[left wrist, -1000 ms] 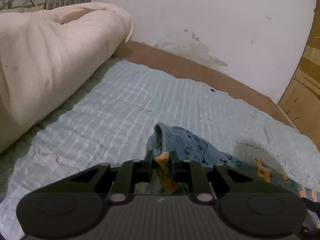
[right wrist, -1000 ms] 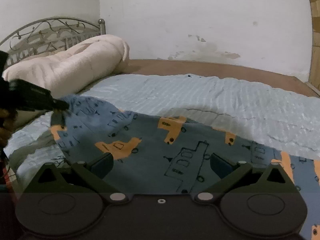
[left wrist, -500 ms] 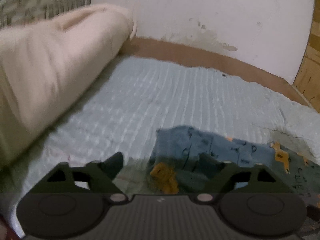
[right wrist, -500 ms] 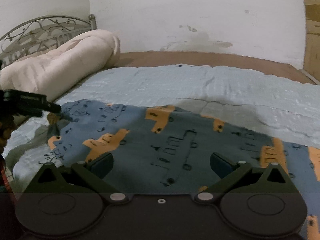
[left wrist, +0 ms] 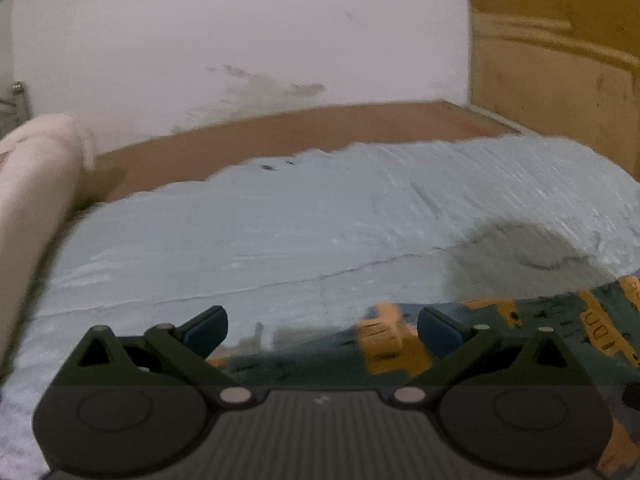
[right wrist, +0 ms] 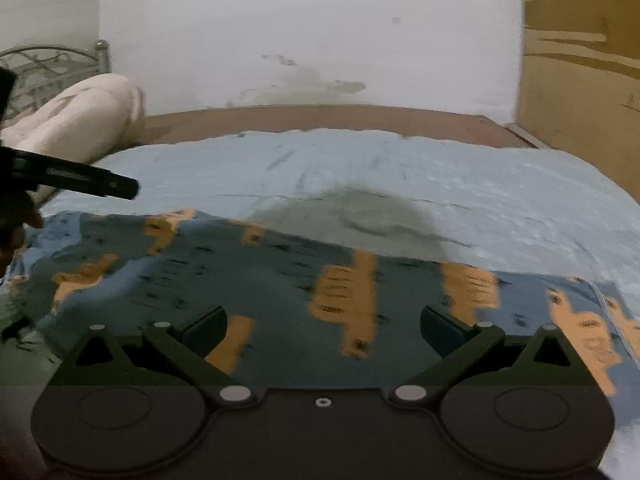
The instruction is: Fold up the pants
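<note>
Blue quilted bedspread [right wrist: 400, 172], patterned pants [right wrist: 240, 272] on it, stained white wall [right wrist: 312, 32]

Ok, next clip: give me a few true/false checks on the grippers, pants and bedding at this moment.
1. The left gripper is clamped on the pants. False: its jaws are open and hold nothing.
2. The right gripper is open over the pants. True.
3. The pants lie on a light blue bedspread. True.
4. The pants are plain grey. False: blue with orange prints.
5. A rolled pale pink blanket lies near the headboard. True.
</note>
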### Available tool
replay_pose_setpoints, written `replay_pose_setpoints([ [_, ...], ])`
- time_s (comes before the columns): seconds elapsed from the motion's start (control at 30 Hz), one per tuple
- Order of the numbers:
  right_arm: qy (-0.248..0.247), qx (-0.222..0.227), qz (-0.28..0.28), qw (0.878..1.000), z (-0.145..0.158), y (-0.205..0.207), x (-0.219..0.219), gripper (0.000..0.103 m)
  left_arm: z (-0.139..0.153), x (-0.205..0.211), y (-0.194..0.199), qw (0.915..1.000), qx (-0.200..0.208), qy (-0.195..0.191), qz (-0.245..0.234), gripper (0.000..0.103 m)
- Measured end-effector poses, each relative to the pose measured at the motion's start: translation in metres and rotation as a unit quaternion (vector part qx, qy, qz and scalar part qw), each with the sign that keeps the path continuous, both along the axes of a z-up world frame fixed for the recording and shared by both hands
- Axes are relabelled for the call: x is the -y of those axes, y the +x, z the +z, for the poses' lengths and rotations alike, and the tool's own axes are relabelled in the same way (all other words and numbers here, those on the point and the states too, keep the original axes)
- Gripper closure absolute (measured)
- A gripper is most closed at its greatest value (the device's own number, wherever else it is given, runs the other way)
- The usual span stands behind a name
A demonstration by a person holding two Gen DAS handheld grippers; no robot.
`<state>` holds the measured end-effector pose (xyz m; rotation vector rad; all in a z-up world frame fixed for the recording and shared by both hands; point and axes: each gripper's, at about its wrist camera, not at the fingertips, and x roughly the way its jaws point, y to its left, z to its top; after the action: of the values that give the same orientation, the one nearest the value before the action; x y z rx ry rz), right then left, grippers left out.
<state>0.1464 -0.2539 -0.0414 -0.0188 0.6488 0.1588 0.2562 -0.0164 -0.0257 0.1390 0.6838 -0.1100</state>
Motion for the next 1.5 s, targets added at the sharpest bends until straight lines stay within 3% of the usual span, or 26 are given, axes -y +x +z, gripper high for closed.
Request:
replay_pose_setpoints([
  [0.17,-0.005,-0.007,-0.024,1.000,-0.003,-0.010,0.027,0.001,-0.018,0.018,0.034,0.9984,-0.042,-0.028,-0.024,0.006],
  [0.23,-0.001,-0.010,-0.030,0.999,-0.006,-0.012,0.036,0.001,-0.026,0.019,0.041,0.9973,-0.058,-0.031,-0.032,0.017],
  [0.3,0.007,-0.010,-0.032,0.999,-0.008,-0.012,0.043,0.001,-0.031,0.015,0.045,0.9953,-0.077,-0.043,-0.042,0.044],
  [0.37,0.017,-0.010,-0.037,0.999,-0.008,-0.012,0.048,0.001,-0.035,0.012,0.049,0.9923,-0.093,-0.059,-0.056,0.063],
  [0.43,0.027,-0.011,-0.048,0.998,-0.009,-0.010,0.053,0.001,-0.036,0.013,0.050,0.9920,-0.096,-0.051,-0.064,0.081],
  [0.47,0.033,-0.012,-0.054,0.998,-0.009,-0.009,0.055,0.001,-0.038,0.016,0.052,0.9929,-0.092,-0.037,-0.065,0.099],
  [0.6,0.063,-0.019,-0.072,0.995,-0.009,-0.006,0.063,0.001,-0.029,0.015,0.046,0.9961,-0.057,-0.025,-0.063,0.102],
  [0.97,0.032,-0.008,-0.094,0.995,-0.009,-0.020,0.078,0.001,-0.035,0.025,0.048,0.9972,-0.058,-0.013,-0.046,0.099],
  [1.03,0.050,0.004,-0.102,0.994,-0.005,-0.029,0.089,0.001,-0.030,0.026,0.040,0.9971,-0.056,-0.023,-0.046,0.092],
  [1.07,0.066,0.010,-0.104,0.992,-0.003,-0.033,0.094,0.001,-0.026,0.028,0.035,0.9972,-0.052,-0.030,-0.046,0.081],
  [1.1,0.092,0.017,-0.107,0.990,0.000,-0.038,0.103,0.001,-0.022,0.031,0.029,0.9972,-0.045,-0.037,-0.046,0.060],
  [1.17,0.124,0.021,-0.126,0.984,0.004,-0.045,0.117,0.001,-0.014,0.039,0.017,0.9970,-0.032,-0.053,-0.047,0.031],
  [1.4,0.151,0.029,-0.192,0.969,0.014,-0.070,0.160,0.001,0.002,0.095,-0.023,0.9905,-0.008,-0.085,-0.107,0.007],
  [1.5,0.177,0.024,-0.221,0.959,0.012,-0.079,0.175,0.001,-0.002,0.128,-0.035,0.9842,-0.015,-0.093,-0.150,0.004],
])
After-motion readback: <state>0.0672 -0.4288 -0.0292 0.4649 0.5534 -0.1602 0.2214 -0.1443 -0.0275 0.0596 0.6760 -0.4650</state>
